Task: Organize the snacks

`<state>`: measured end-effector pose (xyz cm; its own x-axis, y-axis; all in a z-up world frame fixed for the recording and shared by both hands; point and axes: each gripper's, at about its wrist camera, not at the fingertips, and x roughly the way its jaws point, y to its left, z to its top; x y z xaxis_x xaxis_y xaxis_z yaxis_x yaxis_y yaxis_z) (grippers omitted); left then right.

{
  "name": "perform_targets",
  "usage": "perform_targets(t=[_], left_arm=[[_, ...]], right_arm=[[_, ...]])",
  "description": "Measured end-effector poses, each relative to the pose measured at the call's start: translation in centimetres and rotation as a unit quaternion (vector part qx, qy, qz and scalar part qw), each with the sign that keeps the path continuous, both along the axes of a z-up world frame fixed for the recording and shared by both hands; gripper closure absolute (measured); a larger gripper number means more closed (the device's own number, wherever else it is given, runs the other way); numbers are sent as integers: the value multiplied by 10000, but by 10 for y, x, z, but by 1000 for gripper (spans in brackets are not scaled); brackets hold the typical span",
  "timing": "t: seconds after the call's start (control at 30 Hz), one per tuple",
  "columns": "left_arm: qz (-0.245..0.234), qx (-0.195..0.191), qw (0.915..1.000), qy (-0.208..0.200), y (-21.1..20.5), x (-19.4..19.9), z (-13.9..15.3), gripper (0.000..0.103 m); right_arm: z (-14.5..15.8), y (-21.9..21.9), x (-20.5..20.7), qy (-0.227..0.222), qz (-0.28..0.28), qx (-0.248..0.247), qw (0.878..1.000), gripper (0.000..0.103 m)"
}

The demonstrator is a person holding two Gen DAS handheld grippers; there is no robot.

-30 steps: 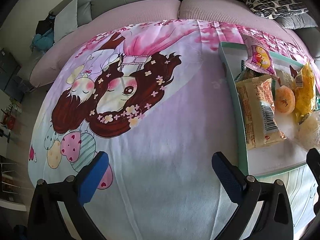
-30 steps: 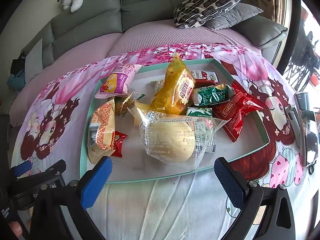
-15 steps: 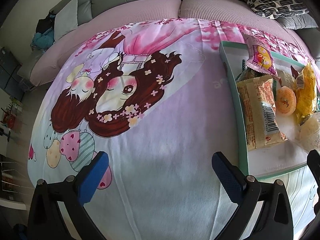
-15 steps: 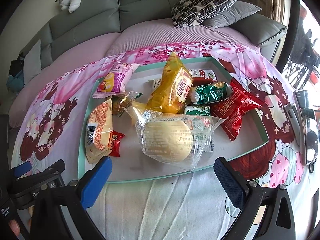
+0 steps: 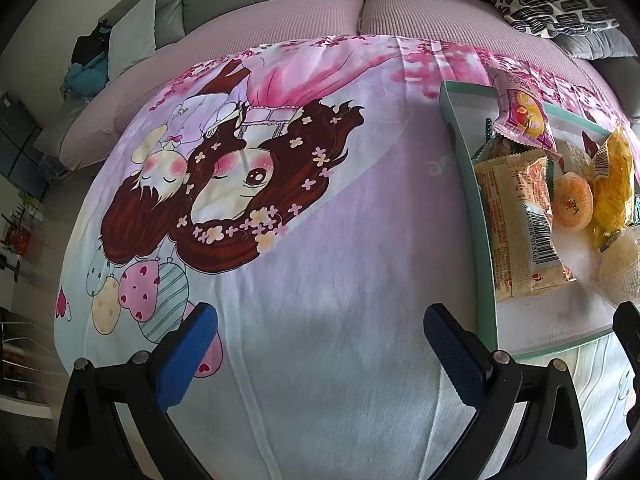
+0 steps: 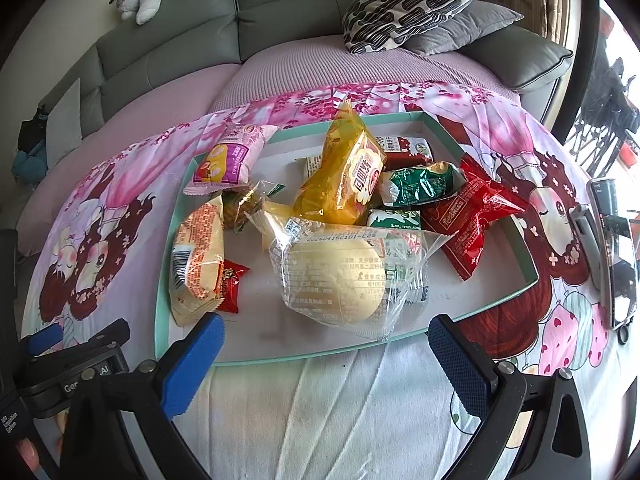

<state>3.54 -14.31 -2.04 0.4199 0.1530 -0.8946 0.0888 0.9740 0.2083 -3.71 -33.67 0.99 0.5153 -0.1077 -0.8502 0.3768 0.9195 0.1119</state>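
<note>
While a pile of snacks (image 6: 340, 208) is kept inside the shallow green-rimmed tray (image 6: 162, 280), a clear-bagged bun (image 6: 340, 276) is seen just ahead of the right gripper (image 6: 326, 354), jaws spread and empty. Beside the tray, the left gripper (image 5: 320, 344) is held wide apart over the cartoon blanket (image 5: 320, 272).
</note>
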Motion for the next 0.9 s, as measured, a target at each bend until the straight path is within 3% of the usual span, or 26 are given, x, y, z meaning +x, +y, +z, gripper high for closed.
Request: perform_targets(t=[0.9], left_arm=[[-90, 12, 9999, -63, -3, -2, 1, 0]], right_arm=[[0, 1, 0, 8, -4, 1, 10000, 0]])
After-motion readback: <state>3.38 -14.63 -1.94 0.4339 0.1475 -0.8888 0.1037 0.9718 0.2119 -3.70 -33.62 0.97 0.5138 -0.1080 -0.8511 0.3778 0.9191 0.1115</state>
